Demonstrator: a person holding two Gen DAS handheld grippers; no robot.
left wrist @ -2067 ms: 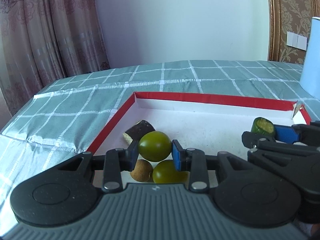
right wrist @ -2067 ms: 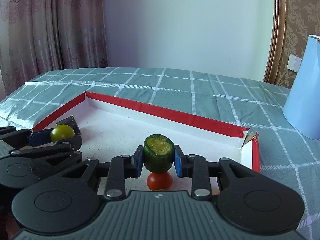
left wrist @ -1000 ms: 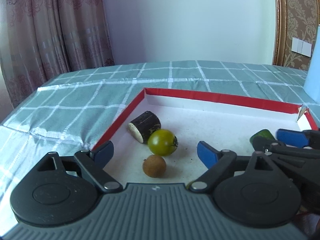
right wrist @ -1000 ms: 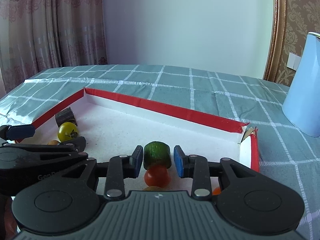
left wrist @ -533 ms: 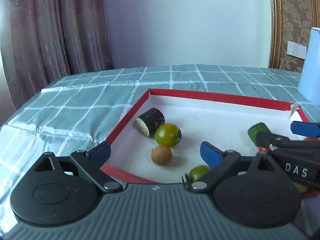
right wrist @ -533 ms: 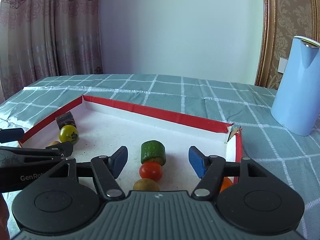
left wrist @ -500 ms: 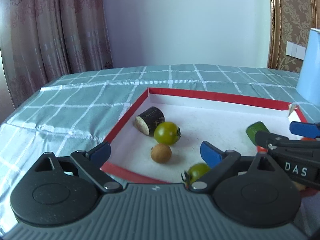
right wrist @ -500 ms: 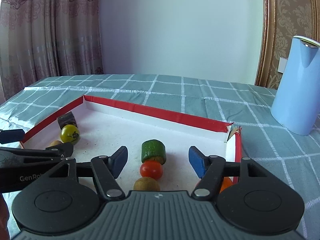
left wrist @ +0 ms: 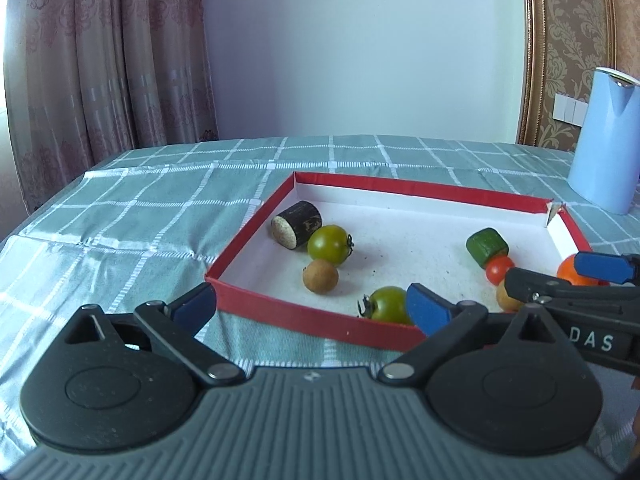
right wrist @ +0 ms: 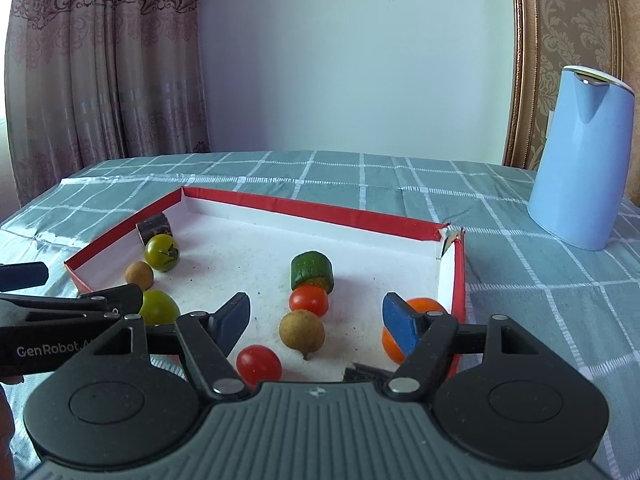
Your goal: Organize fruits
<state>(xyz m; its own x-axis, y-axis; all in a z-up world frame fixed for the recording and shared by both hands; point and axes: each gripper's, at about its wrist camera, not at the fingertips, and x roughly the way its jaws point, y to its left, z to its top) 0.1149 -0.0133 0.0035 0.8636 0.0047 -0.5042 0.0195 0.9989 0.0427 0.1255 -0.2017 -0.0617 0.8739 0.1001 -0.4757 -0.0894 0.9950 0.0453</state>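
A red-rimmed white box lies on the checked cloth and holds the fruit. At its left end lie a dark cane piece, a green tomato, a brown longan and a second green tomato. Toward the right lie a green cucumber chunk, a red tomato, a longan, another red tomato and an orange fruit. My left gripper hangs over the near rim, its jaws opening wide around nothing. My right gripper is also opening, clear of the fruit.
A tall light-blue jug stands on the cloth beyond the box's right corner. Curtains hang at the back left and a pale wall closes the far side. The cloth runs on around the box to the table's left edge.
Both grippers have drawn back from the box and now see more of it. The right jaws let go of the cucumber chunk and spread. The left jaws spread slightly wider.
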